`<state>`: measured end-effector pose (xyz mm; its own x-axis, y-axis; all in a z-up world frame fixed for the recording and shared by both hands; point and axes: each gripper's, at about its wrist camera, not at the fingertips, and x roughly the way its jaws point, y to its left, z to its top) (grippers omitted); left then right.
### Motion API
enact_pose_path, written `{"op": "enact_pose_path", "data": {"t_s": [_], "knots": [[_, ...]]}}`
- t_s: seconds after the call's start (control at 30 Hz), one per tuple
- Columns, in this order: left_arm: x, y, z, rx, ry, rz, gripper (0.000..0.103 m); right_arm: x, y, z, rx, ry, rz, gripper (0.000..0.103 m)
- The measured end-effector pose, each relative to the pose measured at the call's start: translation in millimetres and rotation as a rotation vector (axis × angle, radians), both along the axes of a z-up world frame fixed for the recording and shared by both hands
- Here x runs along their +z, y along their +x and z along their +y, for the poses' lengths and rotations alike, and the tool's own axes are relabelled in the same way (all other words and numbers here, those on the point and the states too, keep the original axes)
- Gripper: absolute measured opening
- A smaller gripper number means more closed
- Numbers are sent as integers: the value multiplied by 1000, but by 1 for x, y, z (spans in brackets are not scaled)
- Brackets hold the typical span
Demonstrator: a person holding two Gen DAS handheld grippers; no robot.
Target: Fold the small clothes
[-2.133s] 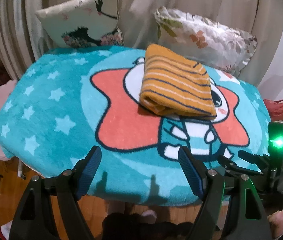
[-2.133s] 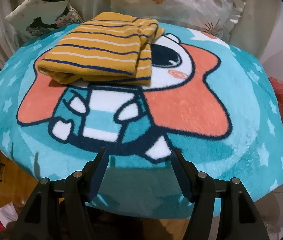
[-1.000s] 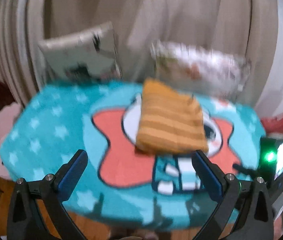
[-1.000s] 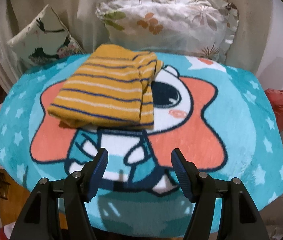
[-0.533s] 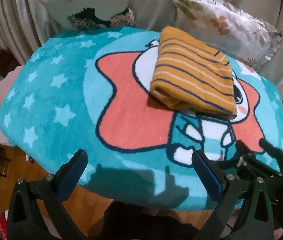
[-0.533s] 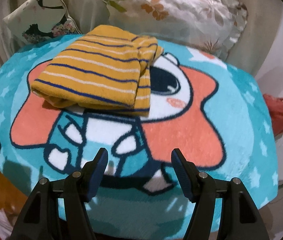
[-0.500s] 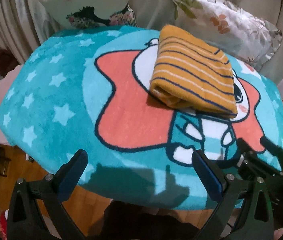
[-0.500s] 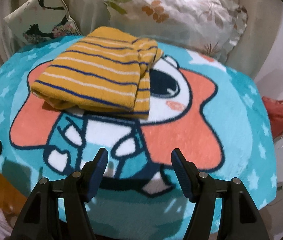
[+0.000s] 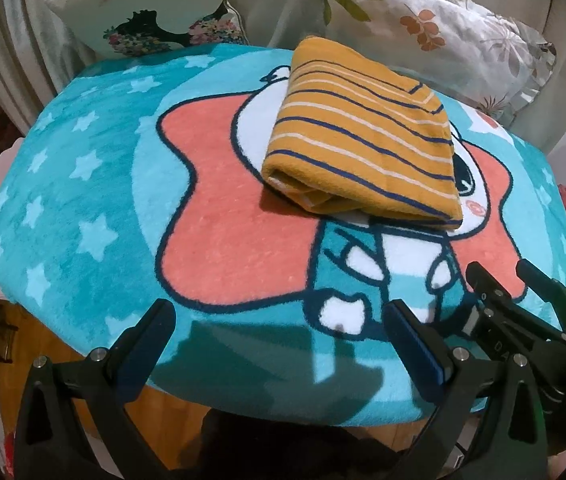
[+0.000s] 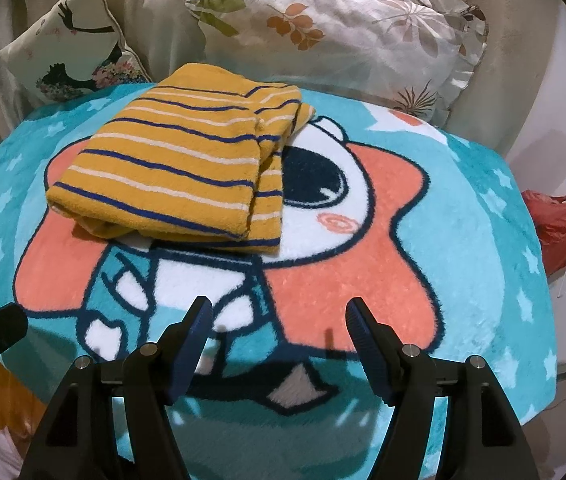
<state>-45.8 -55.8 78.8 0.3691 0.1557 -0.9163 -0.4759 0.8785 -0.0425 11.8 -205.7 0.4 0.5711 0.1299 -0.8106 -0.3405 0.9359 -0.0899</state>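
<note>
A folded mustard-yellow garment with blue and white stripes (image 9: 363, 148) lies in a compact rectangle on the teal cartoon blanket (image 9: 83, 184). It also shows in the right wrist view (image 10: 179, 168). My left gripper (image 9: 279, 328) is open and empty, held near the blanket's front edge, well short of the garment. My right gripper (image 10: 279, 324) is open and empty over the blanket's front part, also apart from the garment. The right gripper shows at the lower right of the left wrist view (image 9: 523, 312).
Two patterned pillows lean at the back: a bird-print one (image 9: 151, 8) on the left and a leaf-print one (image 10: 331, 28) on the right. A red bag (image 10: 563, 216) hangs at the right. Wooden floor (image 9: 27, 344) lies below the blanket's front edge.
The left gripper's jaws have opened wider than 2 s ago. Both cameras swung up and back down; the garment has stayed in place.
</note>
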Motion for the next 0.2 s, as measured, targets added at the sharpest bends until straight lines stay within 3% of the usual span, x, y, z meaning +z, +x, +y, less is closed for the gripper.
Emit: {"op": "enact_pose_path", "data": {"t_s": [0.2], "knots": [[-3, 4, -2, 2, 4, 17, 103, -4, 5, -1, 10, 2, 18, 73]]}}
